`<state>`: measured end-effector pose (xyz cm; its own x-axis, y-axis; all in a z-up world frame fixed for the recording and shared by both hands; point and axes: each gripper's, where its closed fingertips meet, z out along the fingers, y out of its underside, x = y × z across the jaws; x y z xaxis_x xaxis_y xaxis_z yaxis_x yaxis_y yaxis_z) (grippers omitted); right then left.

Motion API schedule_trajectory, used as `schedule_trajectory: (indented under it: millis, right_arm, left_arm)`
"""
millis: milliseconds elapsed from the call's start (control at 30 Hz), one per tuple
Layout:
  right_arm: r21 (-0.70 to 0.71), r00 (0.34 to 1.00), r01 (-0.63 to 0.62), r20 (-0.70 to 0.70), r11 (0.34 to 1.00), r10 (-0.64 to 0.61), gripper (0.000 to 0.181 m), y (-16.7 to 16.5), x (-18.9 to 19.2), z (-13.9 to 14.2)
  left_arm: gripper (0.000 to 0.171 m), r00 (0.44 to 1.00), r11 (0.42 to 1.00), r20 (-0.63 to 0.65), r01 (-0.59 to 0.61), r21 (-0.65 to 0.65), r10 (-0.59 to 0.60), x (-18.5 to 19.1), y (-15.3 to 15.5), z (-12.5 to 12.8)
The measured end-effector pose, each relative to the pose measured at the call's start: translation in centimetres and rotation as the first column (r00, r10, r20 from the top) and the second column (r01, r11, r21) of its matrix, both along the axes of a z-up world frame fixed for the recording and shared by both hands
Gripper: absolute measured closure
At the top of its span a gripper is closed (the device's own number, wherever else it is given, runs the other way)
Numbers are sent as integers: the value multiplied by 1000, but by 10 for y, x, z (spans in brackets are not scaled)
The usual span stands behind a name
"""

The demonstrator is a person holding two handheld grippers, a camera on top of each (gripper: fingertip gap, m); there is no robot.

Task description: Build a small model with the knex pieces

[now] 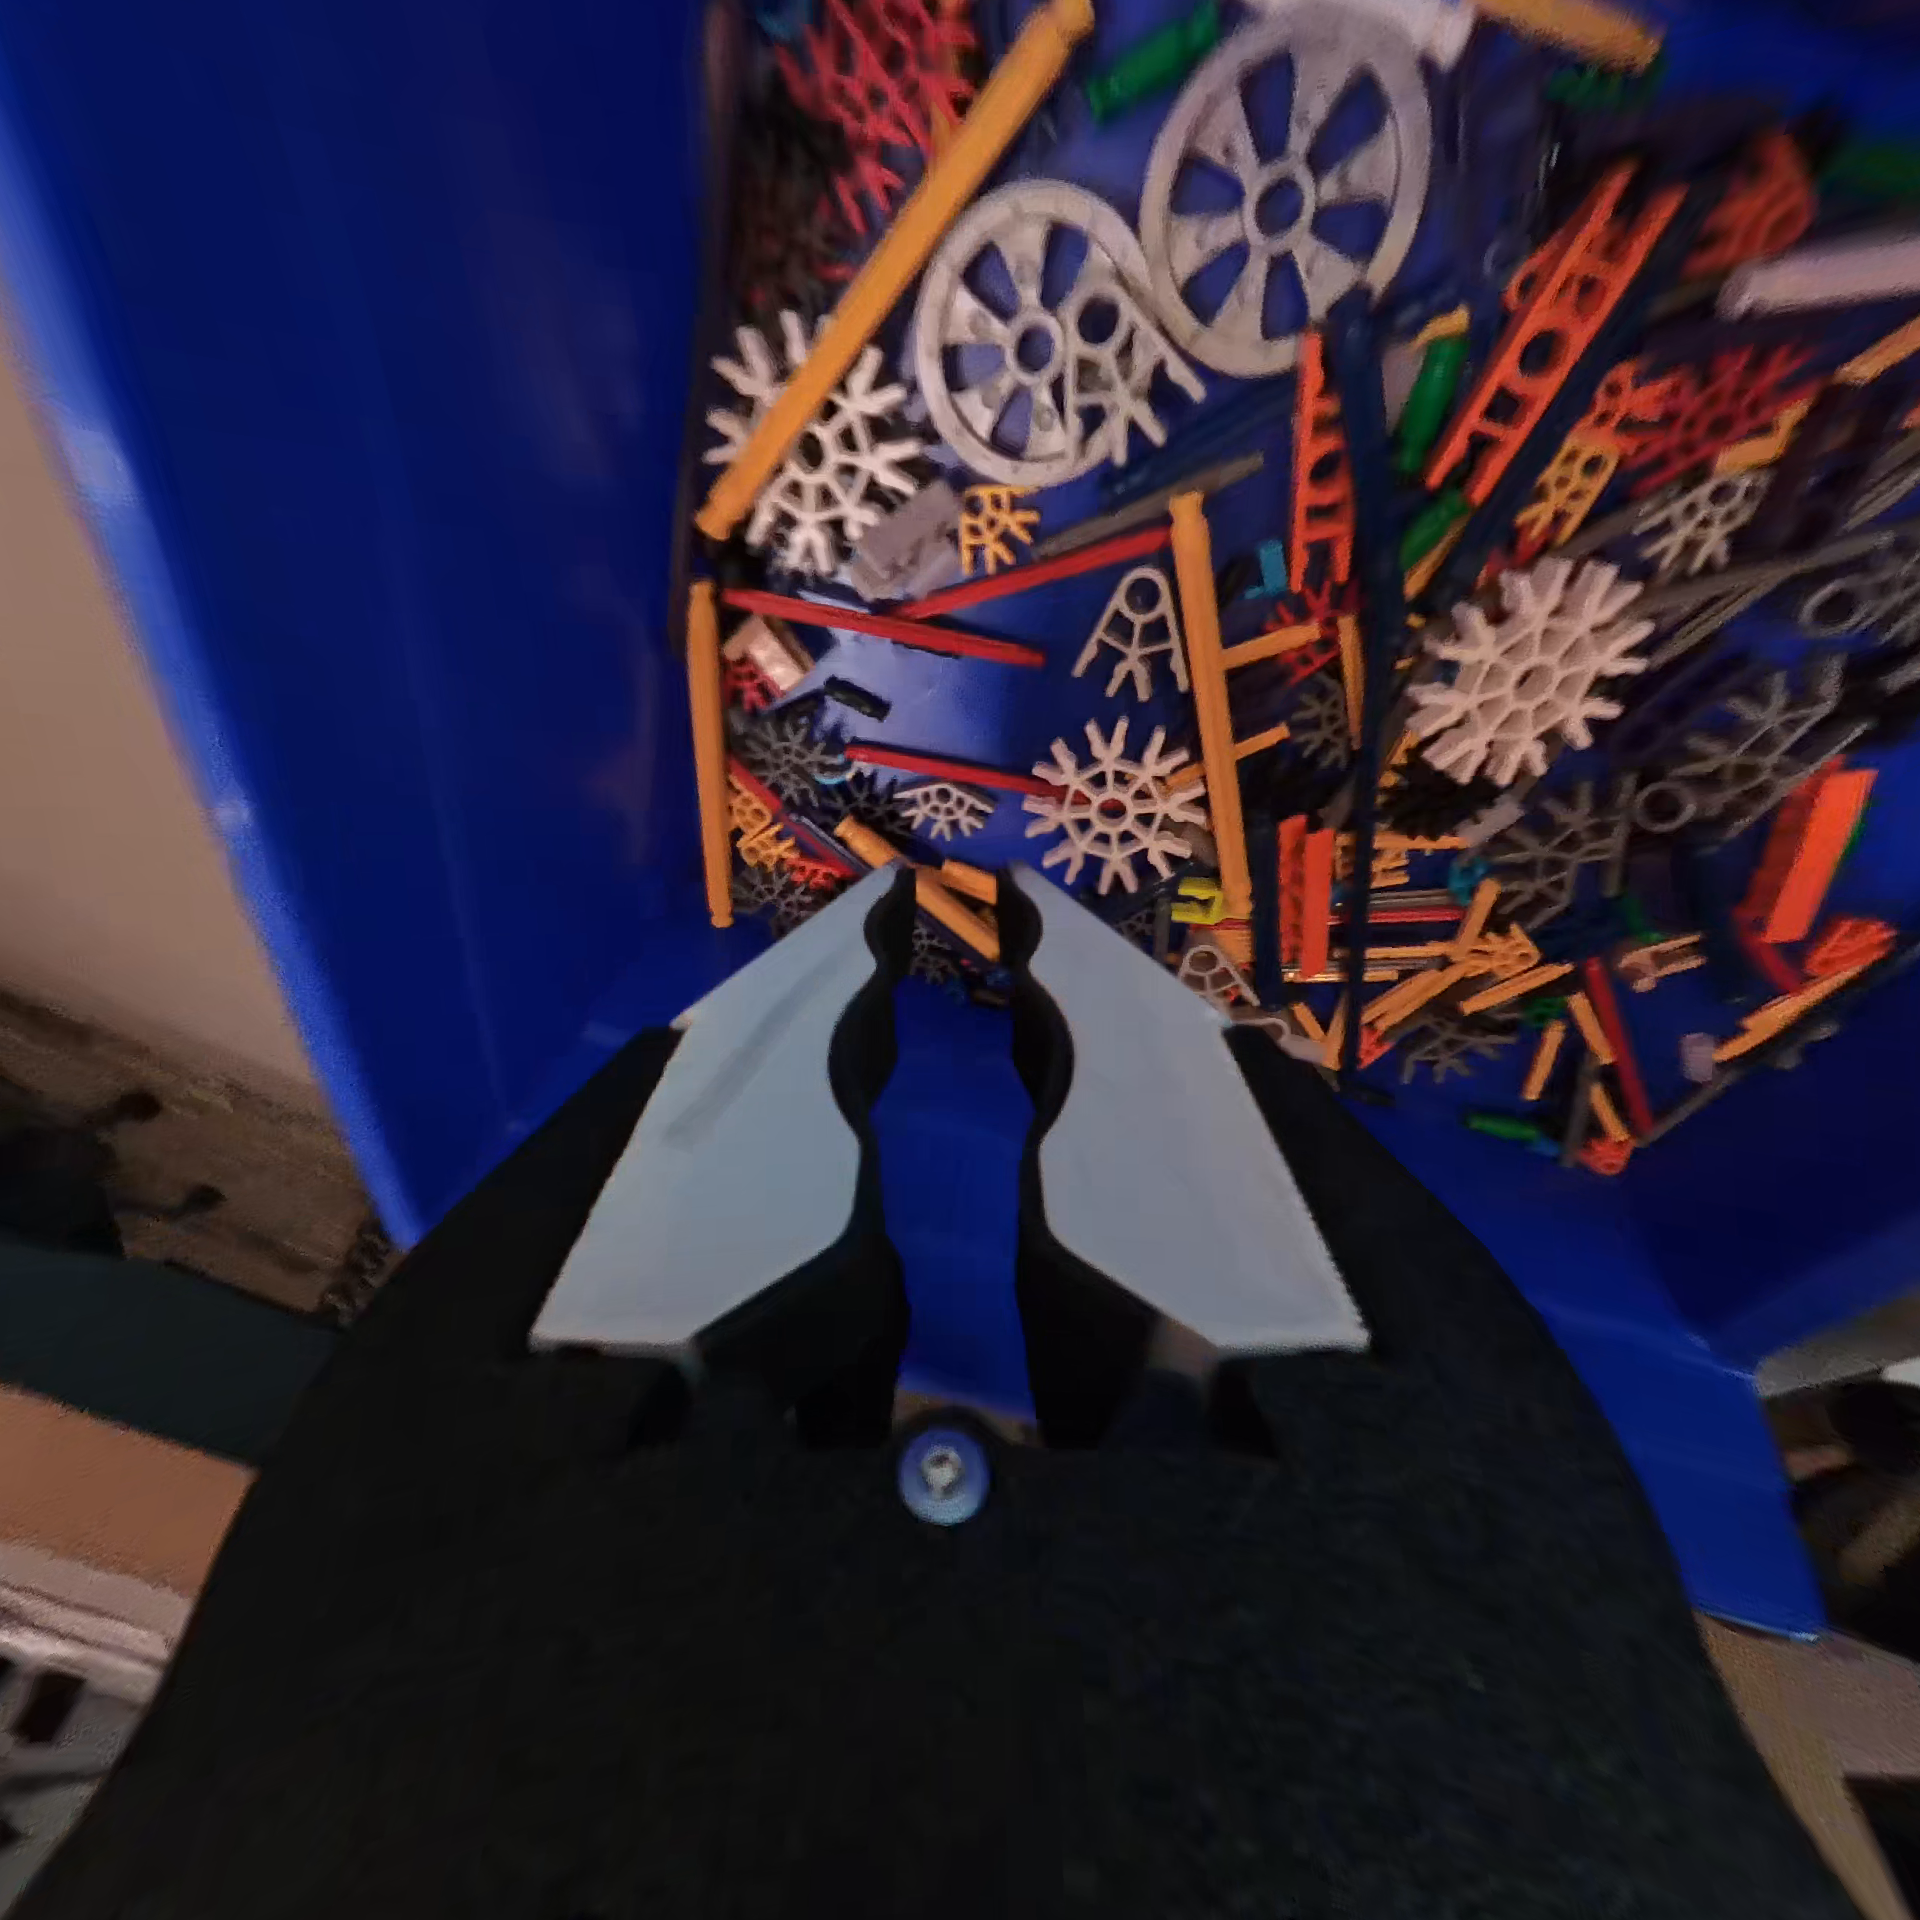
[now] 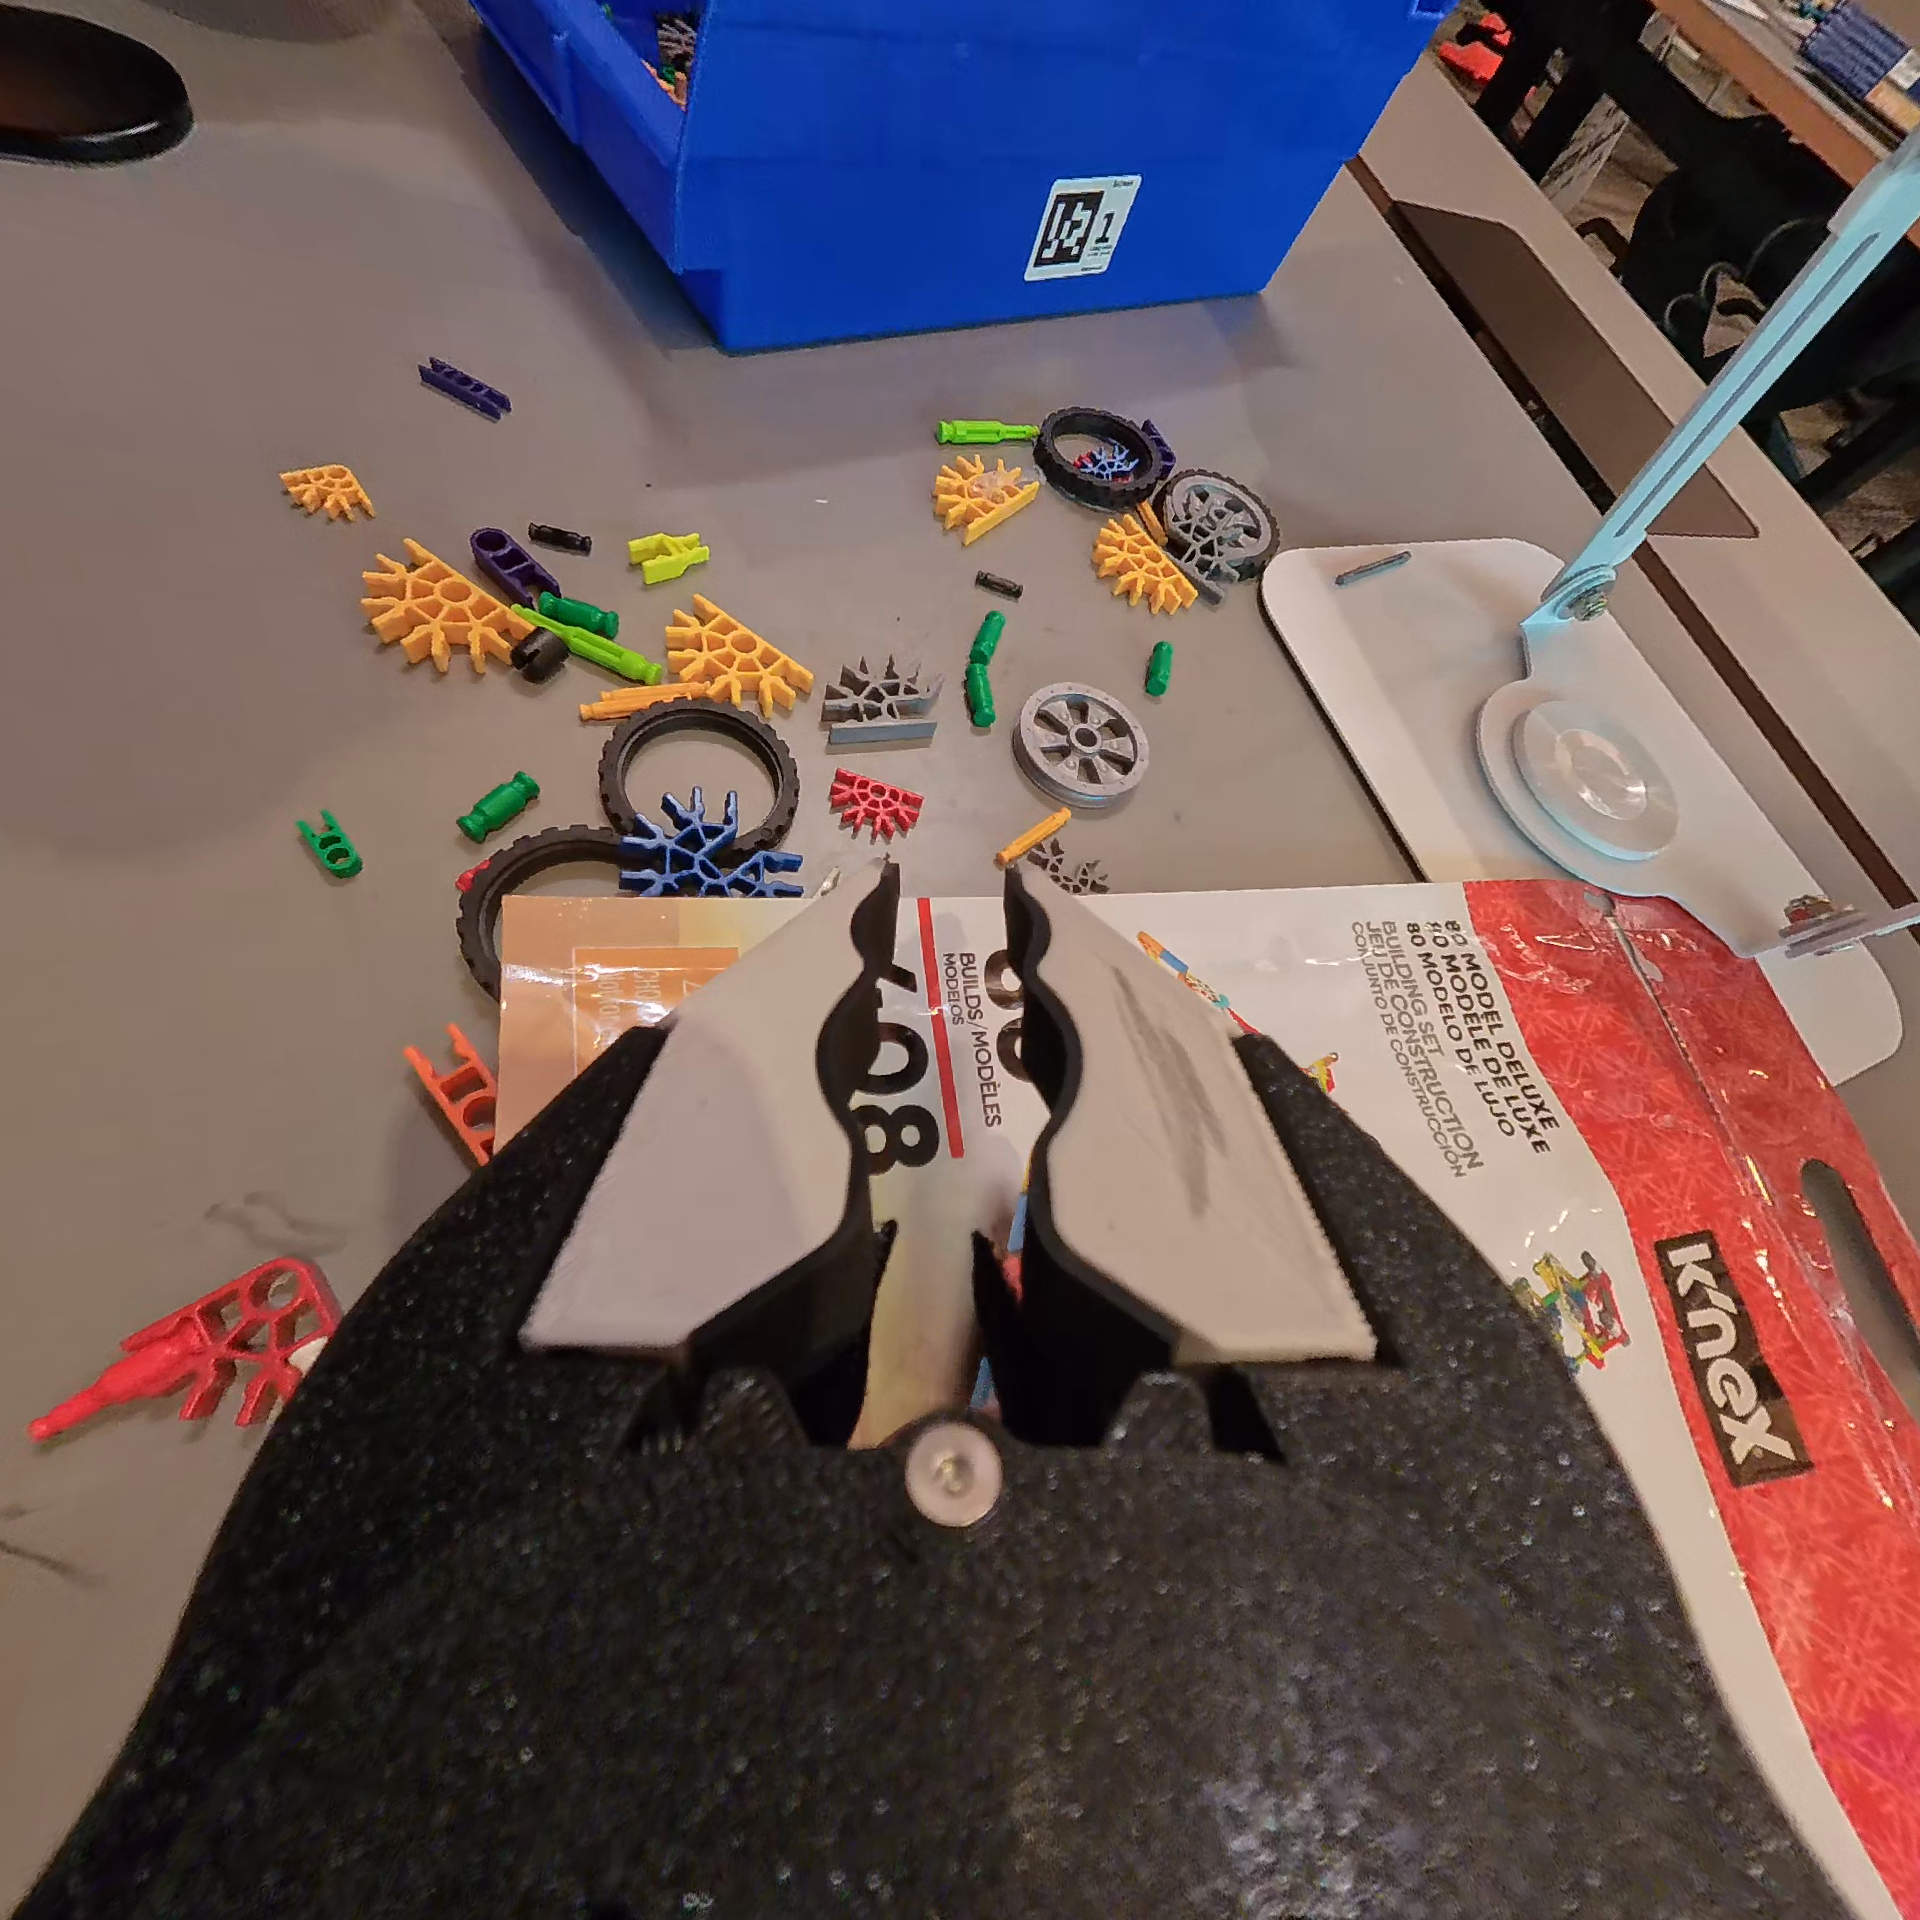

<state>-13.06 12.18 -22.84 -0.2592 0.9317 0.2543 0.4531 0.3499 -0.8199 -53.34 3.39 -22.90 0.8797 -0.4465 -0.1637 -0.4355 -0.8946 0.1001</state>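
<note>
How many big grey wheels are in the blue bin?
2. One wheel lies in the bin beside a yellow rod; the other wheel is right next to it, farther in. More may hide under the pile.

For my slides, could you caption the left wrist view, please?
Left gripper, jaws slightly apart, reaches into a blue bin of mixed construction-toy pieces.
</note>
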Motion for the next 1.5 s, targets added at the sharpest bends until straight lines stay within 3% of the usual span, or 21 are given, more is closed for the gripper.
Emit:
schedule_trajectory:
  millis: [267,400,867,1067,1133,1300,1500]
  right_arm:
    - [-9,1000,3,12,1000,-3,162,1,0,-4]
    - [-9,1000,6,12,1000,-5,162,2,0,-4]
    - [-6,1000,5,10,1000,-5,162,2,0,-3]
    - [-6,1000,6,7,1000,-6,162,2,0,-2]
    - [-6,1000,6,7,1000,-6,162,2,0,-2]
    - [-6,1000,6,8,1000,-6,162,2,0,-2]
    - [-8,1000,6,13,1000,-6,162,2,0,-4]
  left_arm:
    - [152,981,977,-37,188,-96,-193,-7,2,-27]
    - [150,973,966,-74,207,-157,-220,-18,-4,-35]
    - [154,976,975,-32,212,-66,-215,-11,-1,-36]
    - [159,974,974,-28,221,-47,-223,-5,-4,-36]
    - [171,974,974,2,225,-36,-225,3,-6,-34]
    - [171,979,979,-6,202,-21,-202,0,-10,-29]
    - [145,978,978,-28,207,-7,-207,-6,-2,-27]
